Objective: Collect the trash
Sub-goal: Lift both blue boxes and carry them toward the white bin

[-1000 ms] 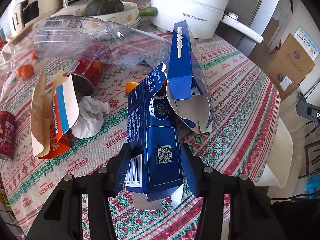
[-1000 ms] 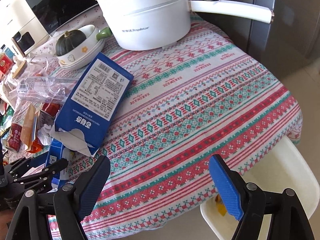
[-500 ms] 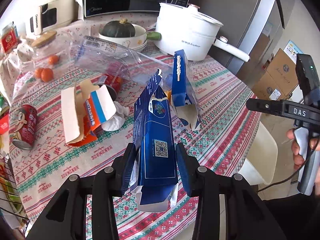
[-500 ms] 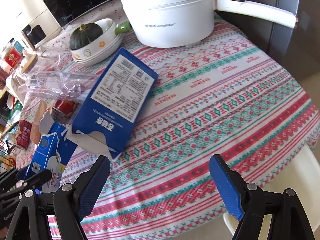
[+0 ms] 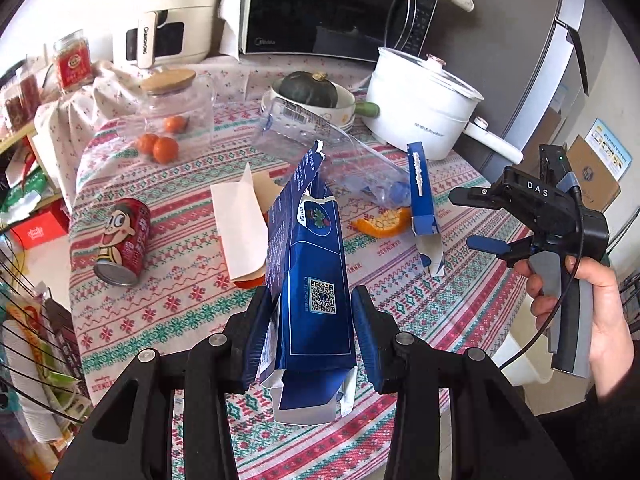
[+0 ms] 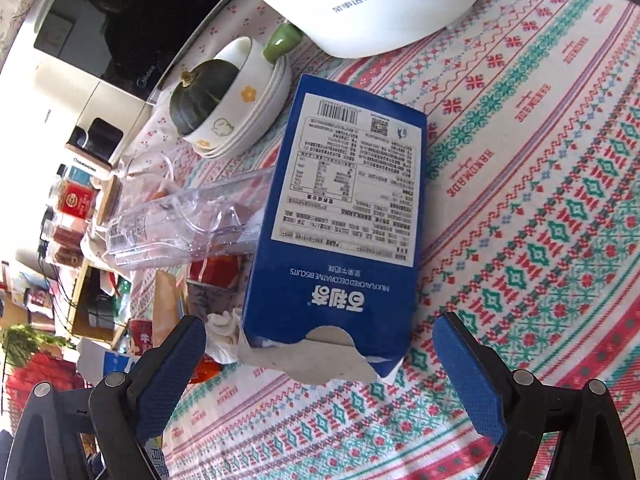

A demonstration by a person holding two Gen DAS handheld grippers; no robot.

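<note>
While the torn blue carton (image 5: 310, 280) was clamped between the two blue pads of the left gripper (image 5: 312, 336), it was held clear of the patterned tablecloth (image 5: 404, 304), its ragged open top pointing away from the gripper and its crumpled bottom flaps hanging near the gripper body. A QR code was seen on the face turned toward the camera.

Ahead of the left gripper and to its left, a red drink can (image 5: 122, 242) was seen lying on its side, with a torn orange-and-white carton (image 5: 240, 224) between the can and the held carton. Farther ahead, a crushed clear plastic bottle (image 5: 316, 140) was lying across the cloth, and a piece of orange peel (image 5: 382, 222) was found beside a second blue box (image 5: 422, 200), ahead and to the right. The right gripper (image 5: 476, 220) was visible at the right edge of the left view, held in a hand (image 5: 592, 312).

In the right wrist view, the right gripper (image 6: 320, 368) was held with its jaws spread wide and nothing between them. The blue biscuit box (image 6: 344, 224) was lying flat just ahead of it, label upward, with its torn end lying in the gap between the two fingers. Beyond the box, a white electric pot (image 6: 360, 4) and a bowl holding a green squash (image 6: 204, 96) were seen.
</note>
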